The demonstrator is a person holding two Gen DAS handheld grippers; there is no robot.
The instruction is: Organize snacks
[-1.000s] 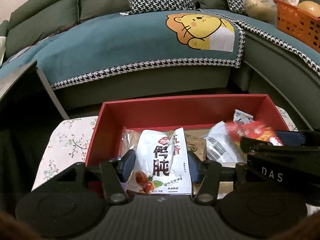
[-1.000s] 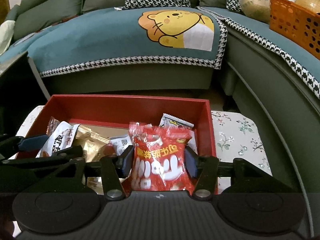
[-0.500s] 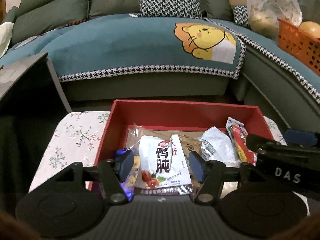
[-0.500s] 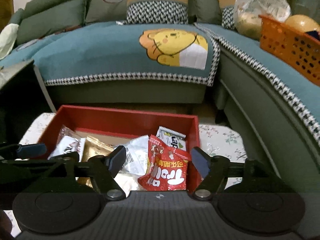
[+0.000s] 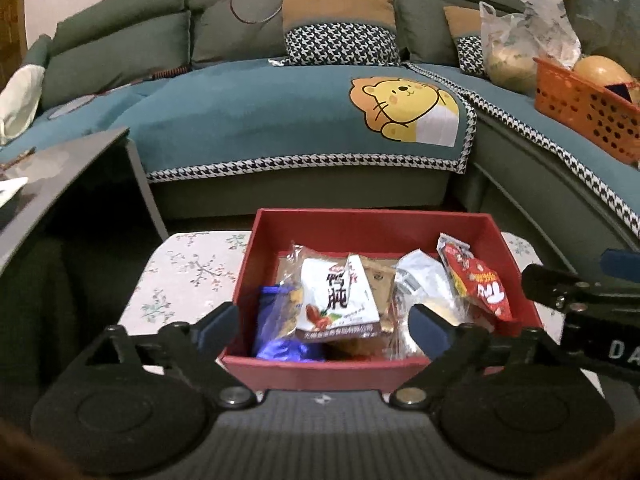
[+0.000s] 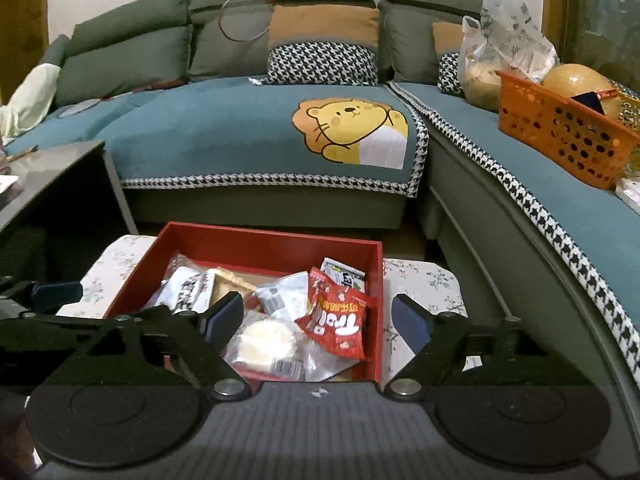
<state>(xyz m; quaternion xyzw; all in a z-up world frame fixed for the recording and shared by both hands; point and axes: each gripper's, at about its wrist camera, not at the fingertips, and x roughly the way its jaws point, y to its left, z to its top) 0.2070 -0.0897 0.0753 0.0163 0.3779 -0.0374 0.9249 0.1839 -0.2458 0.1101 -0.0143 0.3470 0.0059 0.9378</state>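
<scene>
left view: left gripper (image 5: 324,322) jaws opening, empty, above red box (image 5: 372,224) holding white packet (image 5: 338,300); sofa (image 5: 256,128) far | right view: right gripper (image 6: 318,318) jaws opening, empty; red packet (image 6: 340,324) in box's right side, seemingly leaning; orange basket (image 6: 560,136) far right

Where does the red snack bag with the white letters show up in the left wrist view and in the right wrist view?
Left wrist view: the red snack bag leans by the right wall of the red box, right of centre.
Right wrist view: the same bag stands by the box's right wall, just right of centre, between the open tongs without touching them.
Shared landmark: the lion picture on the sofa cover, above the box.
</scene>
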